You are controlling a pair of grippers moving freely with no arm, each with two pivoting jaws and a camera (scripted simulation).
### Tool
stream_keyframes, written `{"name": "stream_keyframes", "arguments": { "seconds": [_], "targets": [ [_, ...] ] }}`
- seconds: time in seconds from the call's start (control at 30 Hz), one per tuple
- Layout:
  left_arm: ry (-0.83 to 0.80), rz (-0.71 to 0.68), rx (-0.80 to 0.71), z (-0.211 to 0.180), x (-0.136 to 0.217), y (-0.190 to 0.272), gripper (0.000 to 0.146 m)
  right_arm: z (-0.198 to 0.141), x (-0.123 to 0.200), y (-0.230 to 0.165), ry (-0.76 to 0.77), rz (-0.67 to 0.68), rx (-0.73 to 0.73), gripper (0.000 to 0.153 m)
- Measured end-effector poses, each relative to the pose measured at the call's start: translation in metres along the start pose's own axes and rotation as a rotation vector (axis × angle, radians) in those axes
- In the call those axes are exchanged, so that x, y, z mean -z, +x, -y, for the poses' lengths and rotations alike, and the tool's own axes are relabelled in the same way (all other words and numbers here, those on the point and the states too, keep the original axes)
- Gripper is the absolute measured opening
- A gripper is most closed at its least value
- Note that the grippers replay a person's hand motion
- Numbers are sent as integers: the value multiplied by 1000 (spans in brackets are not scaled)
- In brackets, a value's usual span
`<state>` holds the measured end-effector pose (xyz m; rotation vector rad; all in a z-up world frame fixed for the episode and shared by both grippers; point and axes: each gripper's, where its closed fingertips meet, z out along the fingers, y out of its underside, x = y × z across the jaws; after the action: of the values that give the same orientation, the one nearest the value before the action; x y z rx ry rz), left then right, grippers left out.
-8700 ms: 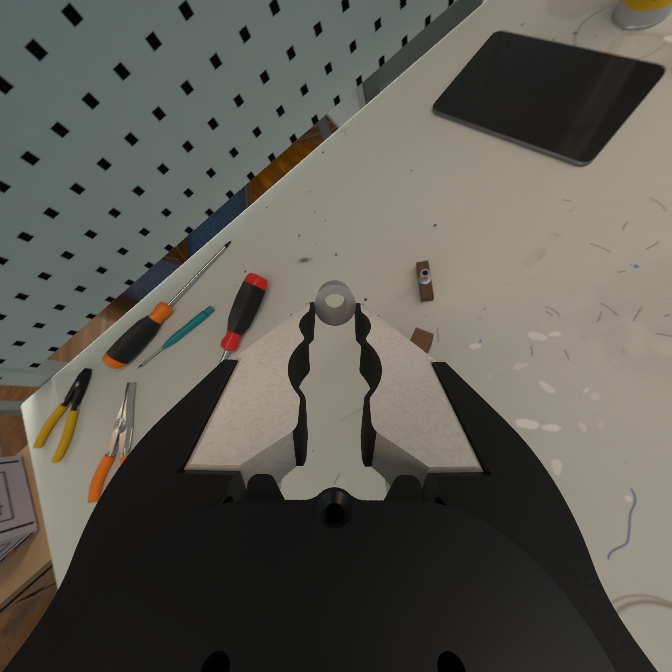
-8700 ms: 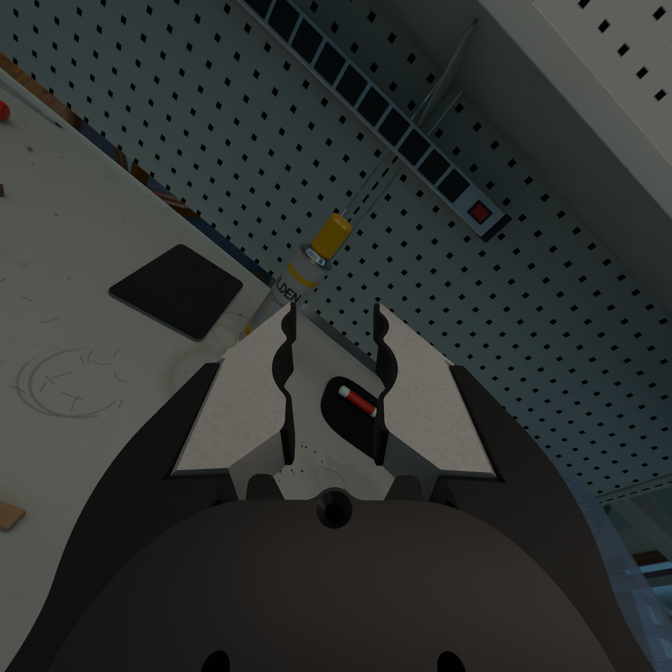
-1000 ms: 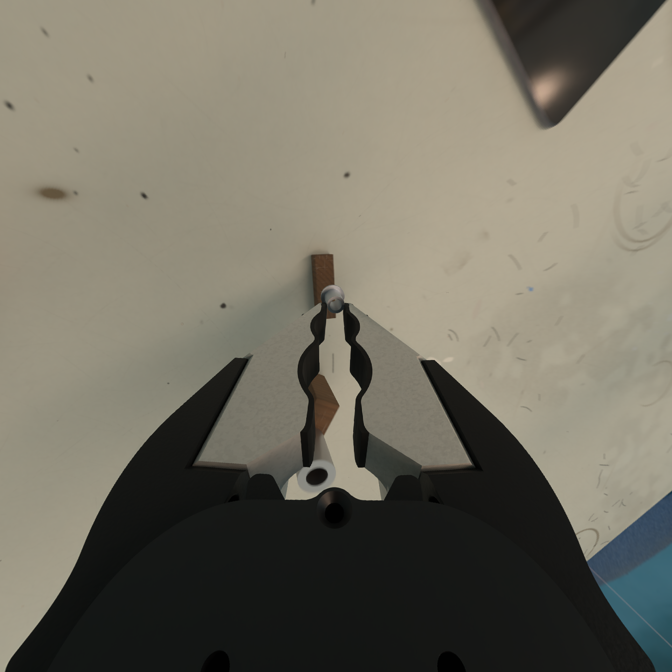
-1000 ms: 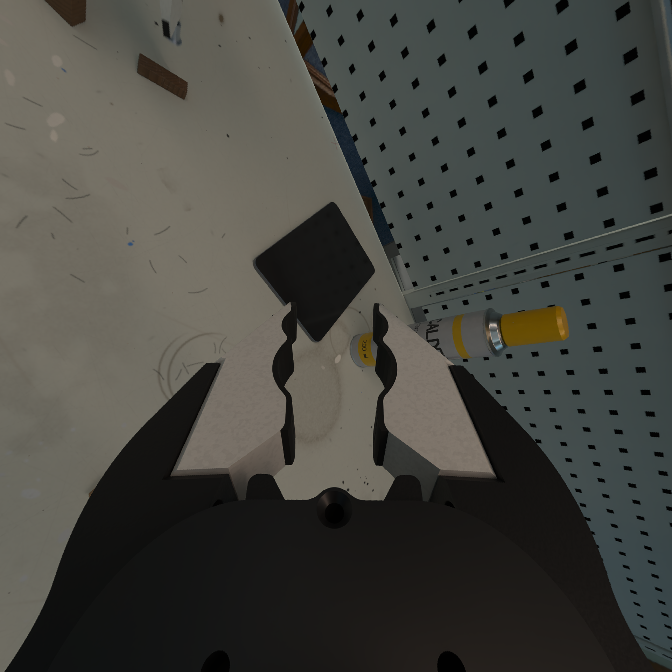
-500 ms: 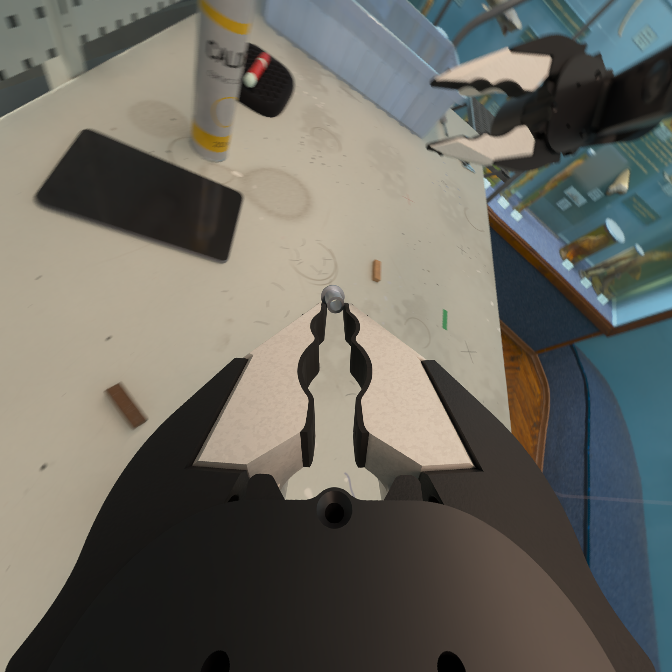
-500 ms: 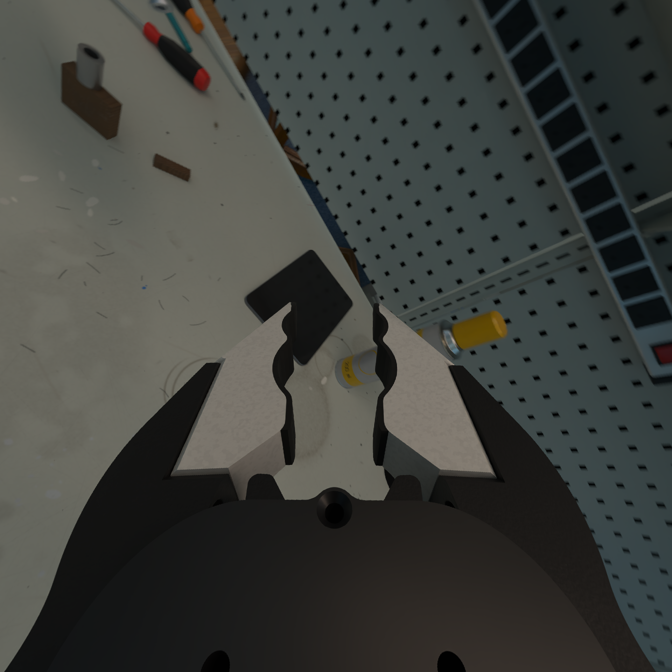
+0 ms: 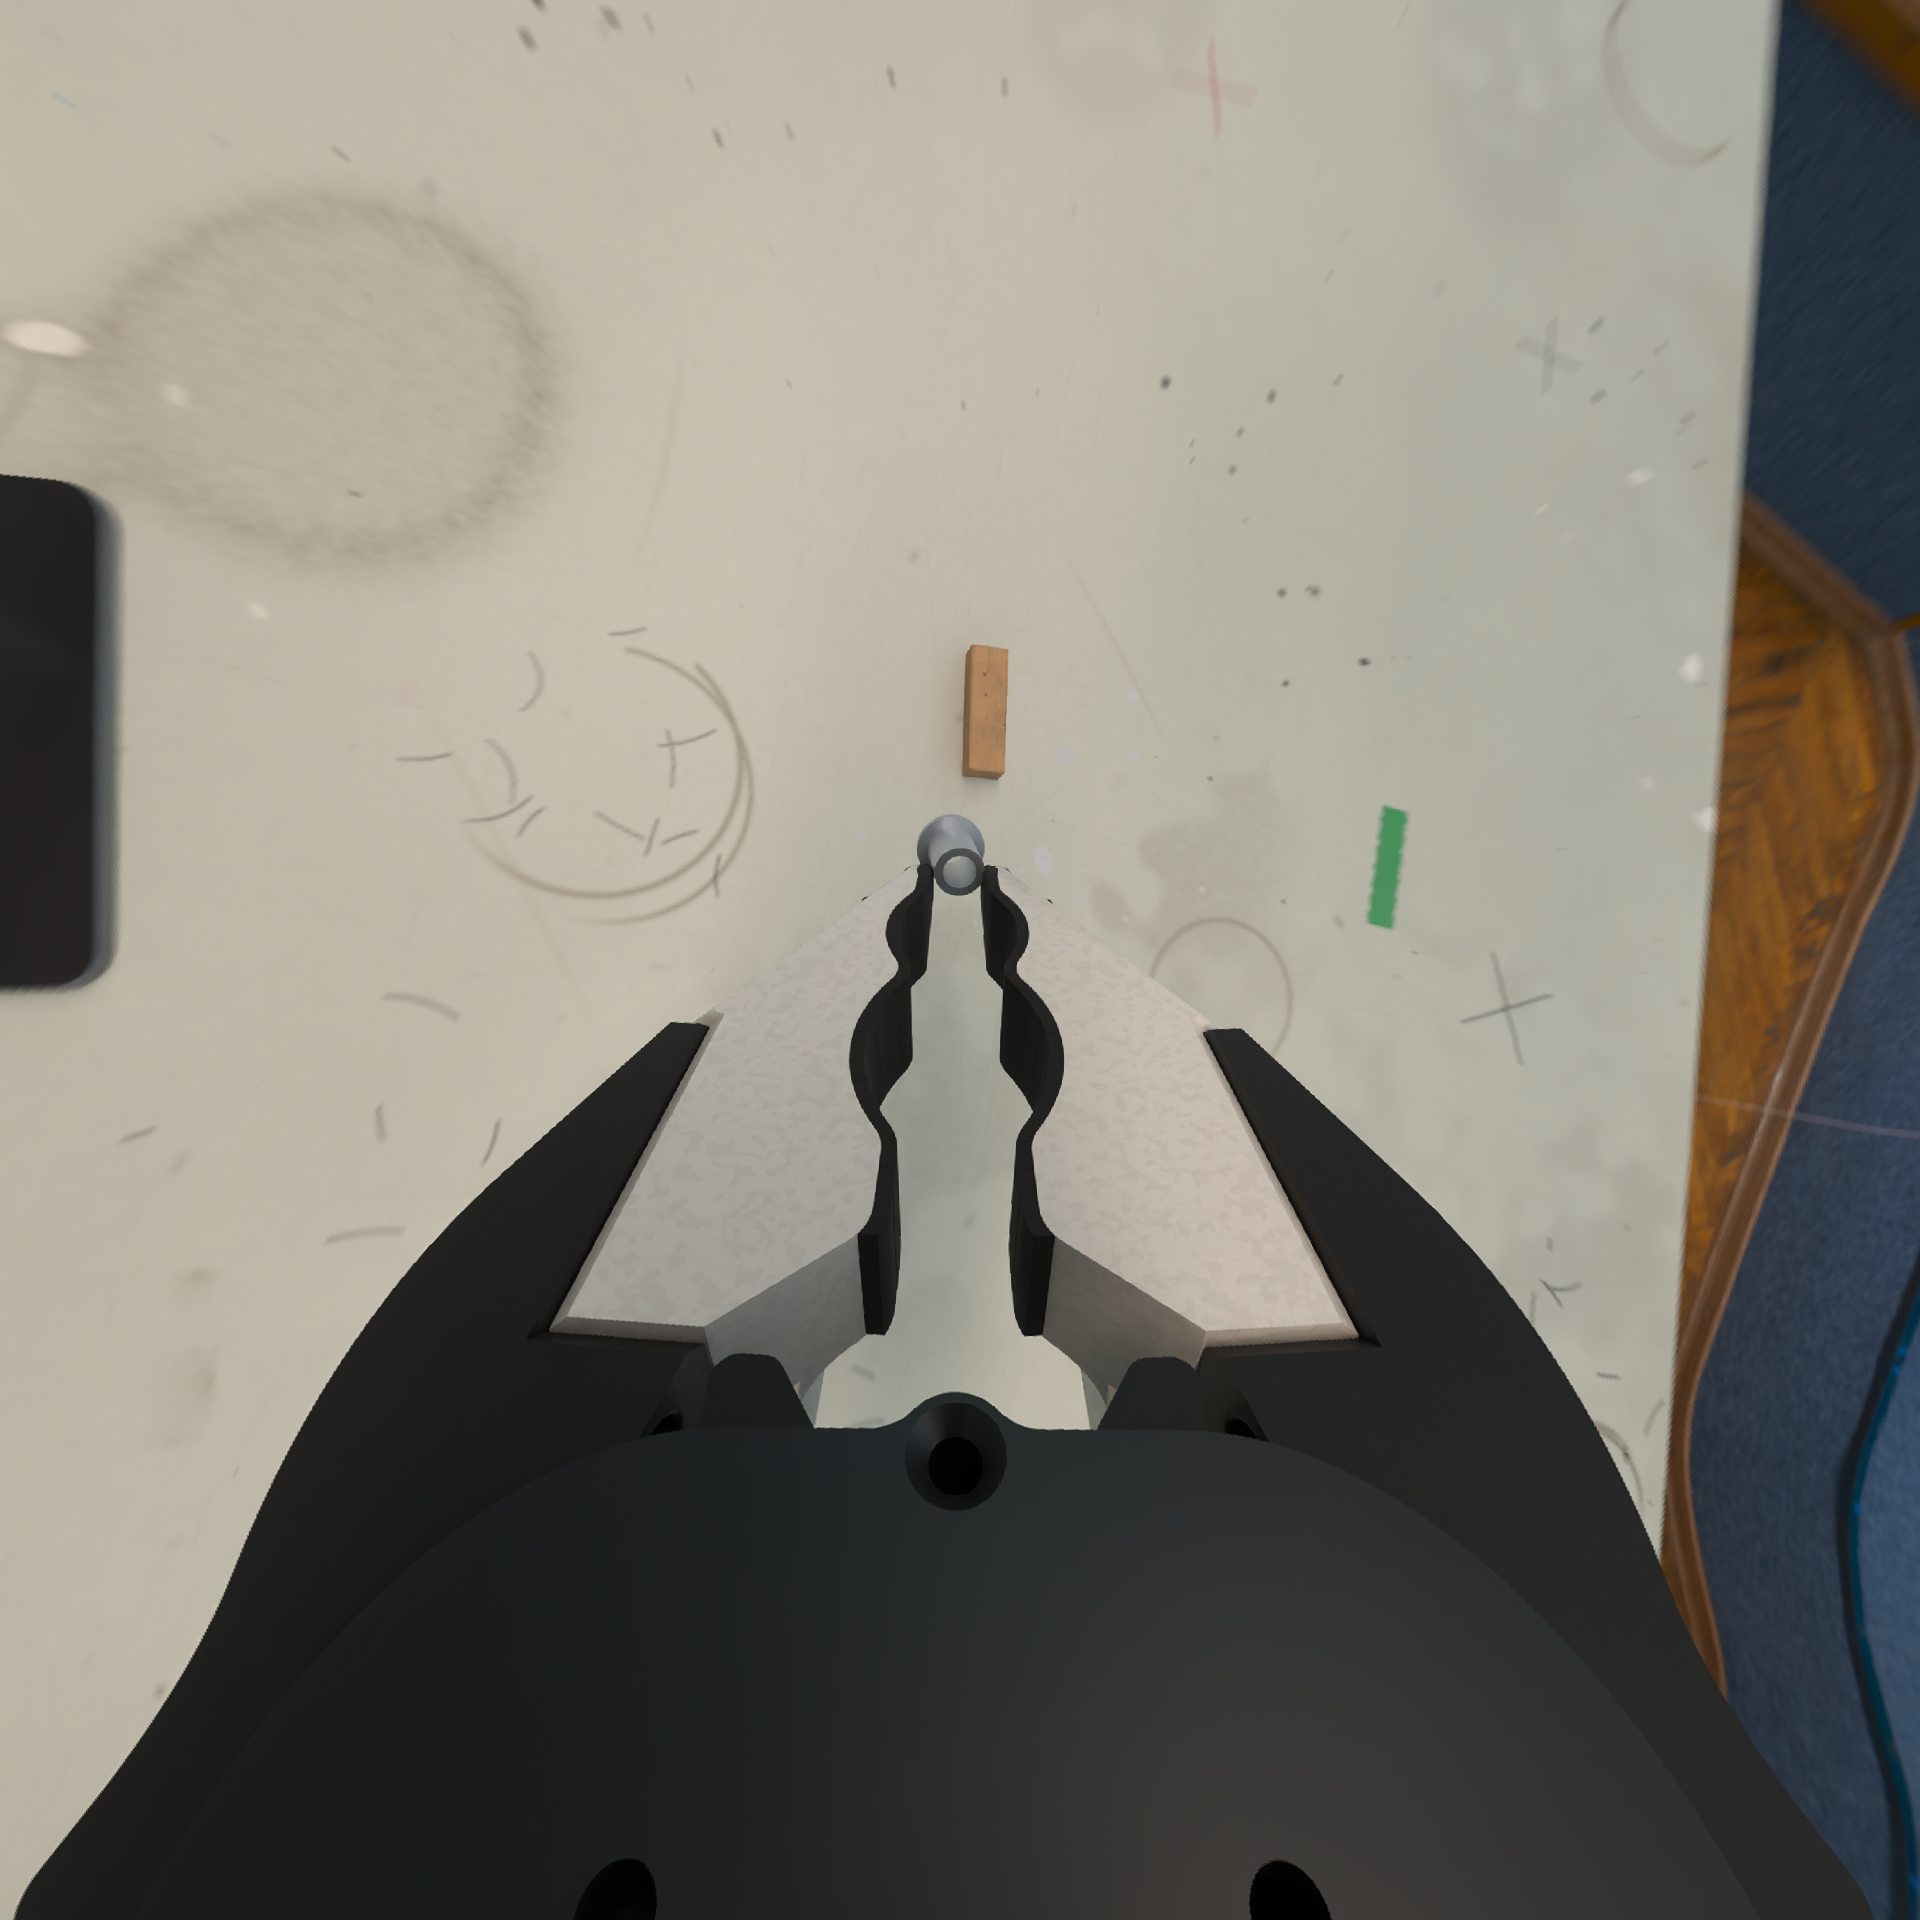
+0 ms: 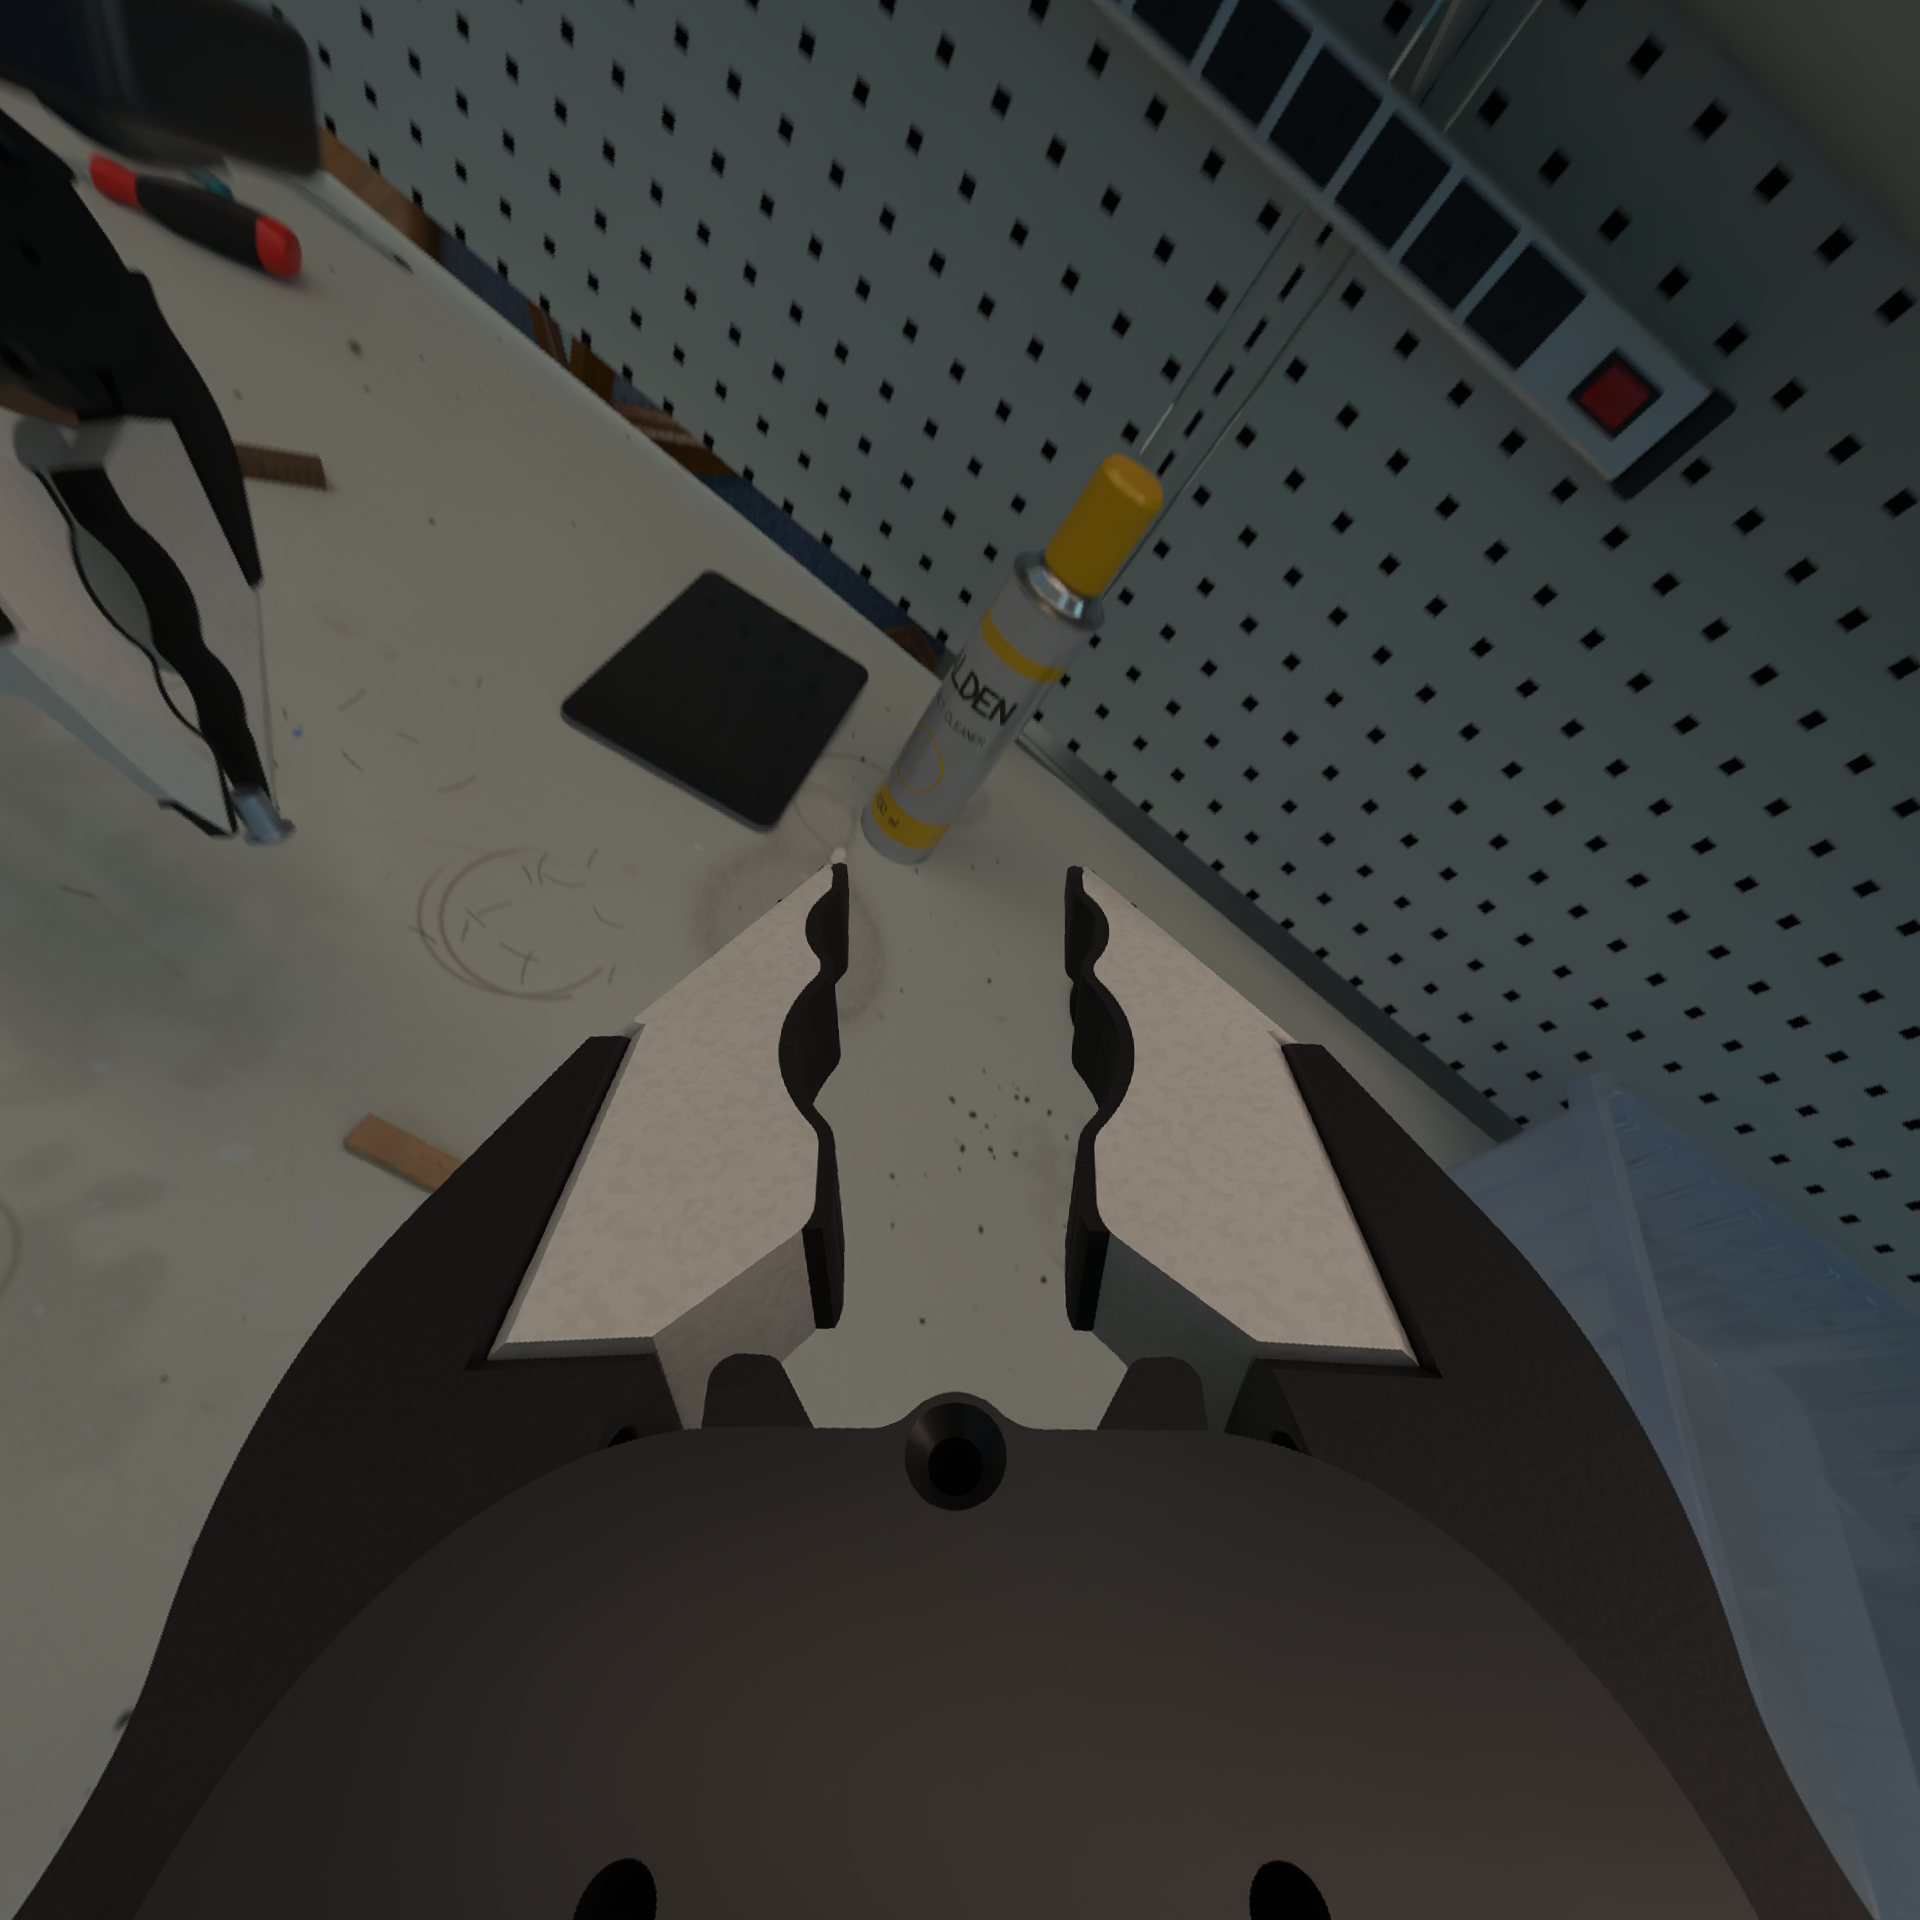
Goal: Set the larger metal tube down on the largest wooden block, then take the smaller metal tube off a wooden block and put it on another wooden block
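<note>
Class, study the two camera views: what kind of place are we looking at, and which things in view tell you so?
Most likely a workshop bench. A perforated tool board backs a scuffed, pencil-marked worktop; a red-handled screwdriver and a yellow-capped spray can stand out, and a socket strip is mounted above.

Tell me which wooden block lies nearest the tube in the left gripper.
The light tan wooden block, just ahead of the left gripper and its small metal tube. The dark brown block lies far back toward the pegboard.
</note>
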<state>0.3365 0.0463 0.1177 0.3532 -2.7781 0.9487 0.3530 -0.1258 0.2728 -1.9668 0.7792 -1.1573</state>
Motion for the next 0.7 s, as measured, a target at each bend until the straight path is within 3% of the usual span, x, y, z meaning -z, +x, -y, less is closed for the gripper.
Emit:
{"name": "stream_keyframes", "arguments": {
  "seconds": [0.13, 0.27, 0.7],
  "targets": [
    [-119, -6, -5, 1, -54, 6, 9, -15, -1, 1, -20, 41, -14, 42],
    [-173, -4, -3, 9, -85, 9, 9, -17, 9, 9, 46, 49, -64, 42],
    [-359, 55, -49, 1, -121, 10, 9, -20, 39, 18, 155, 61, -133, 39]
  ]
}}
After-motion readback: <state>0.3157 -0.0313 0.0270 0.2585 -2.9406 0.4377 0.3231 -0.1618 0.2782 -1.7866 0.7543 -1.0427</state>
